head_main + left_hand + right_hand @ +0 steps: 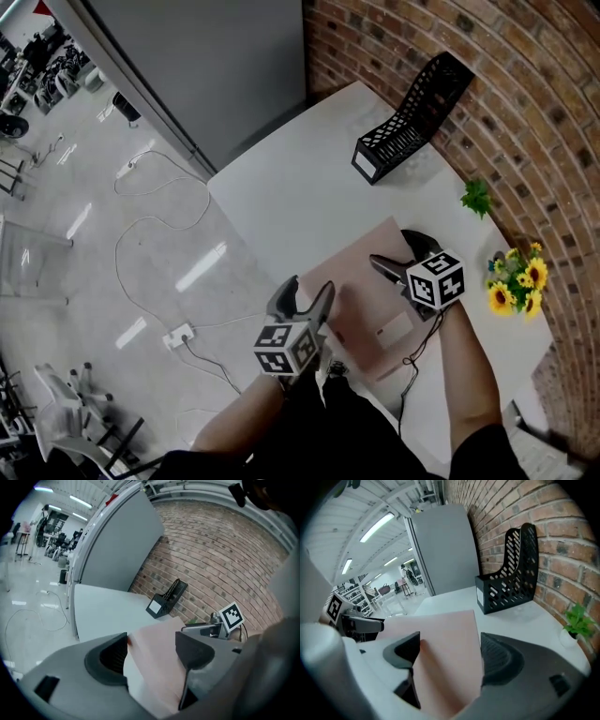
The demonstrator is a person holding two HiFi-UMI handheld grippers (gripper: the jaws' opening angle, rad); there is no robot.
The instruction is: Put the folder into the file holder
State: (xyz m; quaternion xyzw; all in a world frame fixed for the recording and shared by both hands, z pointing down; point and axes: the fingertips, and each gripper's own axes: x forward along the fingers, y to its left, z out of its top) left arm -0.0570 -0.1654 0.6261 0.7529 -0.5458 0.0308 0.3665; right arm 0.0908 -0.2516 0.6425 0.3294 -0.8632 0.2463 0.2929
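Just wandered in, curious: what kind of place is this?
Likely a lab or workshop hall with an office-style corner: white table by a brick wall, black file holder, cables across the floor.

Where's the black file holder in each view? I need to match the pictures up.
Head view: file holder upper right of centre, at the table's far end.
Left gripper view: file holder near centre, small, beyond the pink folder.
Right gripper view: file holder upper right, large.
Shared landmark: brick wall directly behind it in all three.
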